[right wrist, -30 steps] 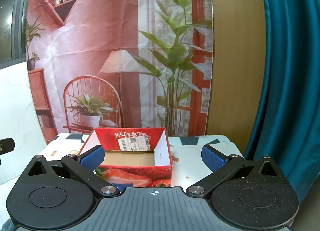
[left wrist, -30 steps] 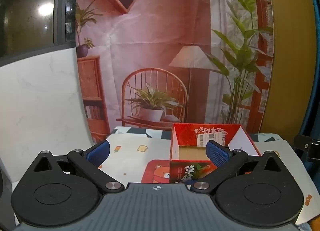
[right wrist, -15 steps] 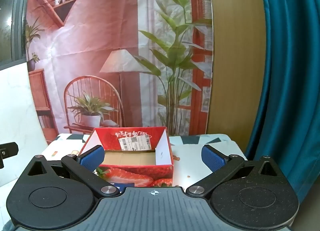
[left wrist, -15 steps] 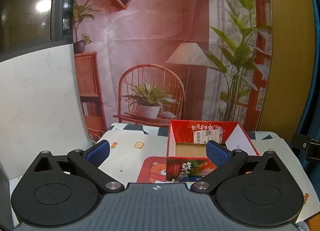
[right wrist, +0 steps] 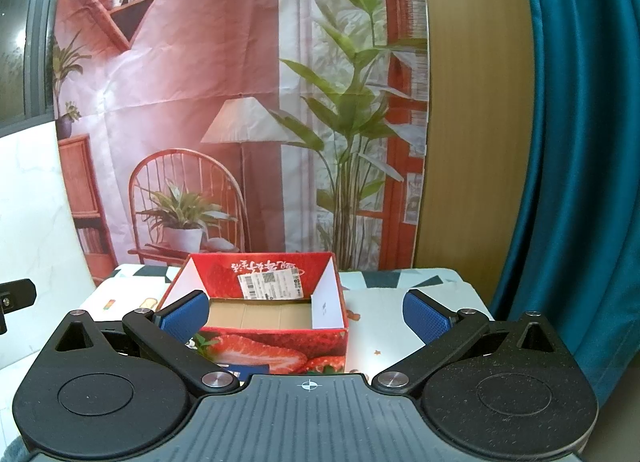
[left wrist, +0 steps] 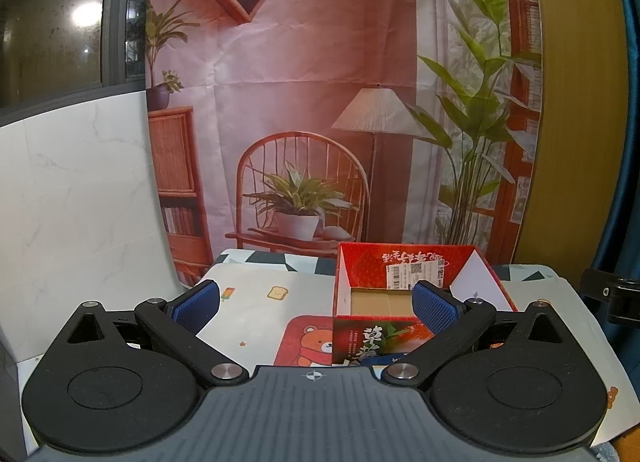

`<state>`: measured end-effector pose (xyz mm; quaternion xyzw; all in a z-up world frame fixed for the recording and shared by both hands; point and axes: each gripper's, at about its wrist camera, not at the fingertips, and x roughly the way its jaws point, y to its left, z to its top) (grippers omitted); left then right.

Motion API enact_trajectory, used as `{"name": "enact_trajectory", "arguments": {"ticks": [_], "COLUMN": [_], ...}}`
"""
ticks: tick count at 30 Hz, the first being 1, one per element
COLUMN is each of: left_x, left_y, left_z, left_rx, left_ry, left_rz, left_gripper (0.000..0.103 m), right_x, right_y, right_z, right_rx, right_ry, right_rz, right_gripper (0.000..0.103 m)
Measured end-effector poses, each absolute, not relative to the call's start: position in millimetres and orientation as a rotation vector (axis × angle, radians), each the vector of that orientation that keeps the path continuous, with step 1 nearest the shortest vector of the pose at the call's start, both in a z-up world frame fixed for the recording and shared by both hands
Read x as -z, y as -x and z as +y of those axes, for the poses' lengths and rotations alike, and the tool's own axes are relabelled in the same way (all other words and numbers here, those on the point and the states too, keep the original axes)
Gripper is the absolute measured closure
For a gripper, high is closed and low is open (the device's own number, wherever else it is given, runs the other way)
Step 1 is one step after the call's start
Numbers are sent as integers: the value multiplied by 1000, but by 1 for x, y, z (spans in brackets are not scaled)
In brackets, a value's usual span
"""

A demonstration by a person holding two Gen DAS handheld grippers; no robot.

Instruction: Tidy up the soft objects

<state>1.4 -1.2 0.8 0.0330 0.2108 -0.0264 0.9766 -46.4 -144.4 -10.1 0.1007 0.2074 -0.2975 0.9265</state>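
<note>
An open red strawberry-print box stands on the table, its bare cardboard floor showing. It also shows in the right wrist view. My left gripper is open and empty, held above the table, its right pad in front of the box. My right gripper is open and empty, its fingers either side of the box's near wall. No soft object is in view.
The table carries a white printed cloth and a red bear mat. A printed room backdrop hangs behind. A white marble panel stands at left, a teal curtain at right.
The left wrist view has tilted down a little, so the box and table sit higher in its frame. The right gripper has barely moved. Both stay open.
</note>
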Motion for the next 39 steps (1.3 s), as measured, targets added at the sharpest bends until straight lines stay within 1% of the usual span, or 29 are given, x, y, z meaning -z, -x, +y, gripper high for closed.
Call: {"name": "enact_trajectory", "arguments": {"ticks": [39], "left_x": [4], "left_y": [-2], "left_z": [1], "left_rx": [81], "left_ry": [-64], "left_rz": [433], "left_gripper": [0], "right_x": [11], "right_y": [46], "right_z": [-144], "right_rx": [610], "right_ry": [-205], "right_rz": [429], "right_gripper": [0]}}
